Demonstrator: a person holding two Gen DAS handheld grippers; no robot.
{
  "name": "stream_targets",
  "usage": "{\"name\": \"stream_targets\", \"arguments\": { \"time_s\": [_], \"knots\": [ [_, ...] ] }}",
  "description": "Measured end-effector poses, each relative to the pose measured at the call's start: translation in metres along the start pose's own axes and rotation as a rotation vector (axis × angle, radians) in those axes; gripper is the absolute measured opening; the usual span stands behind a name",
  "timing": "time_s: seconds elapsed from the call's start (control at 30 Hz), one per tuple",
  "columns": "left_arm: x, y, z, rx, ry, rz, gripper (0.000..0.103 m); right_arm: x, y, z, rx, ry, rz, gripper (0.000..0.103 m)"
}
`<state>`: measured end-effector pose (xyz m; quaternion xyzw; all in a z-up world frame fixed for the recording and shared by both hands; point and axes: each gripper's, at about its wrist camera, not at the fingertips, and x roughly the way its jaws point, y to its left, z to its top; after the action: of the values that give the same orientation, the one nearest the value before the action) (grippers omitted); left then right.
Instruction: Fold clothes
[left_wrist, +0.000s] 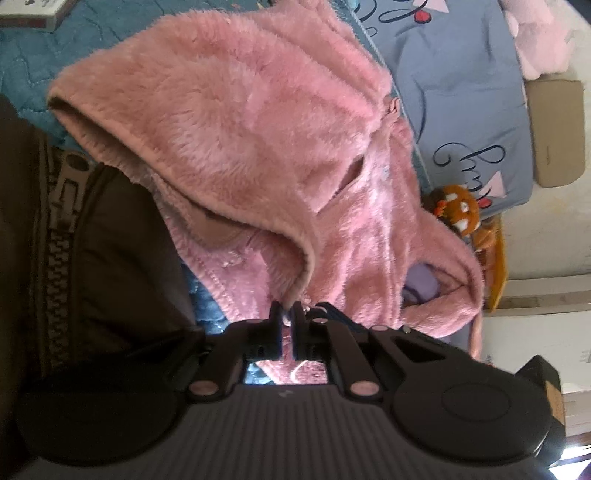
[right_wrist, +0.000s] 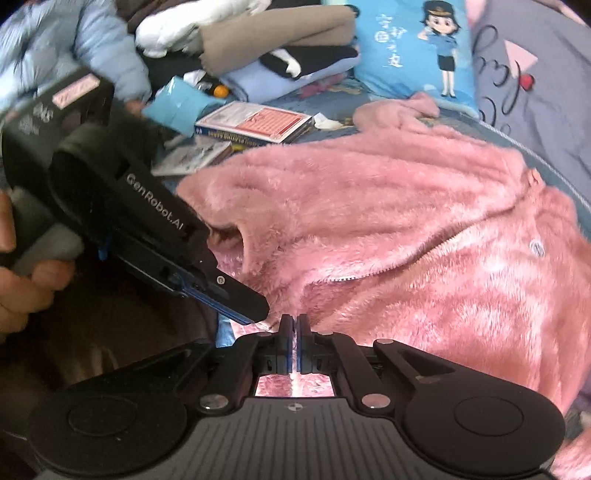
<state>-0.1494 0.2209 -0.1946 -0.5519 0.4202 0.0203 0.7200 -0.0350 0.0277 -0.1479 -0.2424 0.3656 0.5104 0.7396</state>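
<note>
The left gripper (left_wrist: 287, 314) has its jaws nearly closed, pinching a pink fleece edge between the fingertips. In the right wrist view it reaches in from the left, angled downward, its tip just beside the right gripper (right_wrist: 294, 325). A hand (right_wrist: 22, 273) wraps its handle, fingers curled around the grip. The right gripper's jaws are pressed together with only a thin slit between the pads, fleece caught there.

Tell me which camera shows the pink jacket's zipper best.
The right wrist view: the pink fleece jacket lies spread out there, and its zipper runs as a clear pale line across the front. In the left wrist view the jacket hangs bunched, so its zipper cannot be made out.
</note>
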Motion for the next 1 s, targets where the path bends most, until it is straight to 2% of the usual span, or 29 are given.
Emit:
{"name": "stream_targets", "arguments": {
  "time_s": [0.13,0.43,0.5,0.7,1.0],
  "knots": [
    [-0.001,0.001,0.0,-0.015,-0.001,-0.04,0.013,0.0,-0.003,0.001,0.071,-0.013,0.03,0.002],
    [-0.001,0.002,0.002,-0.045,-0.018,-0.05,0.012,-0.001,-0.028,-0.002,0.316,-0.033,0.128,0.002],
    [-0.001,0.003,0.002,-0.045,-0.021,-0.05,0.007,-0.001,-0.032,-0.004,0.362,-0.036,0.154,0.002],
    [0.0,0.002,-0.001,-0.022,-0.025,-0.033,0.006,0.001,-0.025,-0.003,0.315,-0.032,0.126,0.002],
    [0.002,-0.002,-0.004,0.031,-0.027,0.013,0.005,0.008,0.005,0.003,0.053,-0.007,-0.006,0.003]
  ]
}}
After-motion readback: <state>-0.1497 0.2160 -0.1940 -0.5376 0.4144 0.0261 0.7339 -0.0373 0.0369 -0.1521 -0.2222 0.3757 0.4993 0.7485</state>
